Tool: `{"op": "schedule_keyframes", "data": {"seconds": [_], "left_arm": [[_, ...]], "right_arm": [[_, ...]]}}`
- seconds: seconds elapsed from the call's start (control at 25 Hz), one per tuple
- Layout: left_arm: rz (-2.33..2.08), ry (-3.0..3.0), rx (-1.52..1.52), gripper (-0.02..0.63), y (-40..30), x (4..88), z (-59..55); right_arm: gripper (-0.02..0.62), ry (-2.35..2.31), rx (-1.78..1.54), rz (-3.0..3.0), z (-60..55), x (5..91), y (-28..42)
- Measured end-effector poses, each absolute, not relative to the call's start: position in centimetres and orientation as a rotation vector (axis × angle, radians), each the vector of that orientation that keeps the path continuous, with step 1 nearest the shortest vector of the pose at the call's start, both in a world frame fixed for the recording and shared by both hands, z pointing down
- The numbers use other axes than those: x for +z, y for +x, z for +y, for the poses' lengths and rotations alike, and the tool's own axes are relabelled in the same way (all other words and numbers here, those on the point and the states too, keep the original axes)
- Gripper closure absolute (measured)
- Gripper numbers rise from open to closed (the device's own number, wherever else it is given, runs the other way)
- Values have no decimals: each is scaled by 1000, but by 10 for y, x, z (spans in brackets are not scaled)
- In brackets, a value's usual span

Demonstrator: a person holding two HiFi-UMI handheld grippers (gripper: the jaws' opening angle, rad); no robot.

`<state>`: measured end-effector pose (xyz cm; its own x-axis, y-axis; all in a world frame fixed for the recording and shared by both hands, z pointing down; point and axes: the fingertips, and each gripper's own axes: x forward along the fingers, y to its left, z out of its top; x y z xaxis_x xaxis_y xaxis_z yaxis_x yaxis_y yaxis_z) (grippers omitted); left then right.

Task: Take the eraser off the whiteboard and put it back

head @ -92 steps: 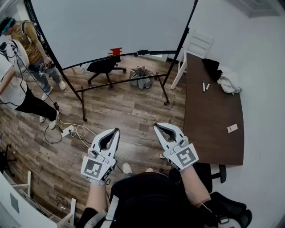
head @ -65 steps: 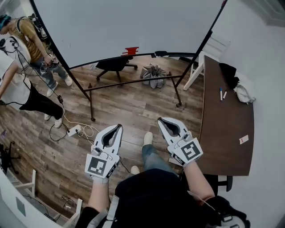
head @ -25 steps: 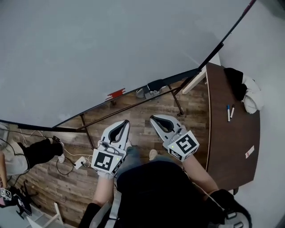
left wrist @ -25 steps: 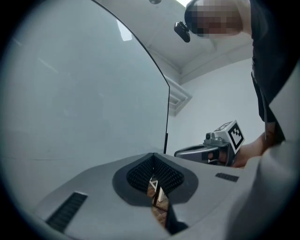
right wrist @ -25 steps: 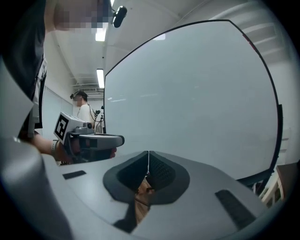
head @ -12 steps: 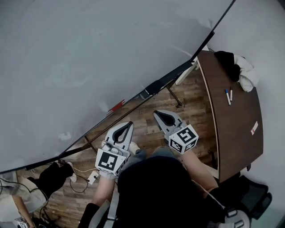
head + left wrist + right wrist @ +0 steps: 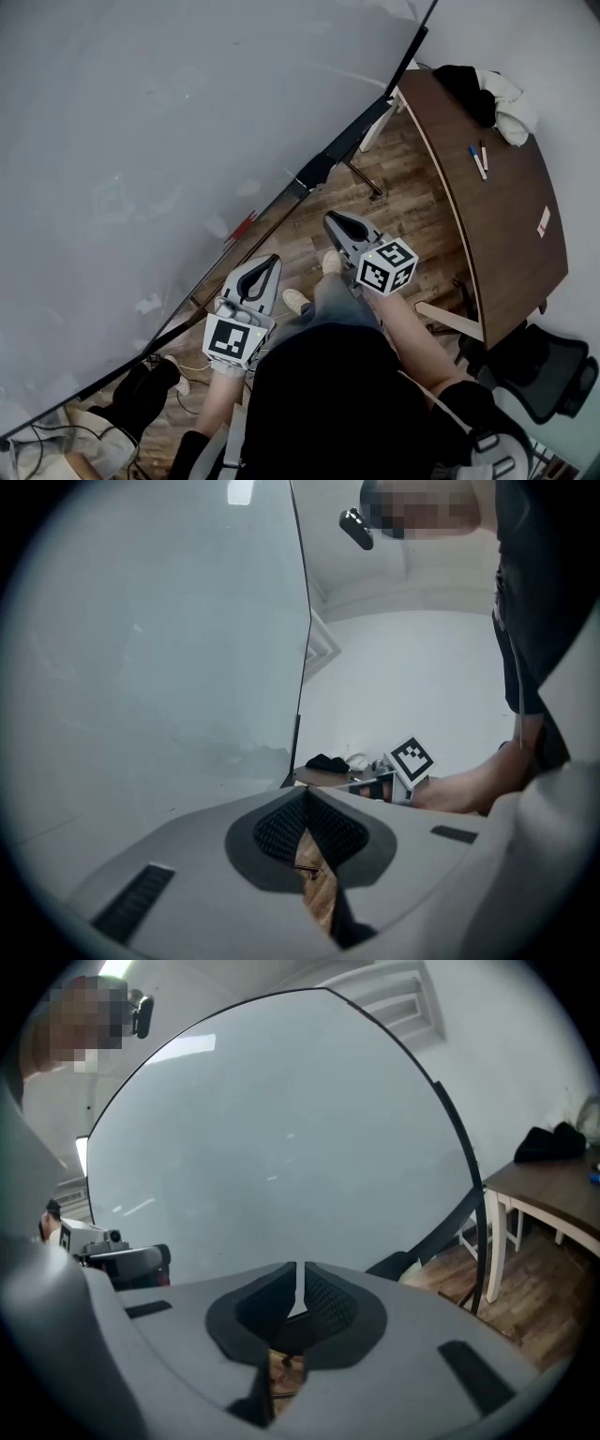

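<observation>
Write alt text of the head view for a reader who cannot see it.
Seen from above, a person holds the left gripper and right gripper, both shut and empty, close to a large whiteboard. A brown table with markers stands at right.

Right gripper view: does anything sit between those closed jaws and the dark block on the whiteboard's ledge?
Nothing visible does. The right gripper, shut and empty, faces the whiteboard. The dark block, likely the eraser, lies on the ledge to the right of the jaws, with only open air between them.
</observation>
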<state>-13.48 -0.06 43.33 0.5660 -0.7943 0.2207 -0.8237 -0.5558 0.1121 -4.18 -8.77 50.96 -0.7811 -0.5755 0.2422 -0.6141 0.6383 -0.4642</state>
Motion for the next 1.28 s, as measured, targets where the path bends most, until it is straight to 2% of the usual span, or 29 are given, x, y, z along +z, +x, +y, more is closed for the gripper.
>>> {"op": "schedule_keyframes", "data": {"seconds": [0.32, 0.52, 0.68, 1.0, 1.28], "left_arm": [[-1301, 2605, 308, 600, -125, 445, -14], [-1303, 2562, 324, 600, -120, 458, -31], [-1343, 2550, 386, 600, -120, 461, -45], [-1379, 2485, 380, 600, -123, 479, -54], [-1424, 2419, 399, 600, -129, 485, -63]], "right_arm": [[561, 1113, 1079, -2725, -123, 558, -31], [416, 1127, 1316, -2678, -149, 591, -27], [347, 1135, 1474, -2604, -163, 619, -26], [318, 1108, 1770, -2543, -189, 650, -36], [316, 1068, 1895, -2498, -207, 663, -50]]}}
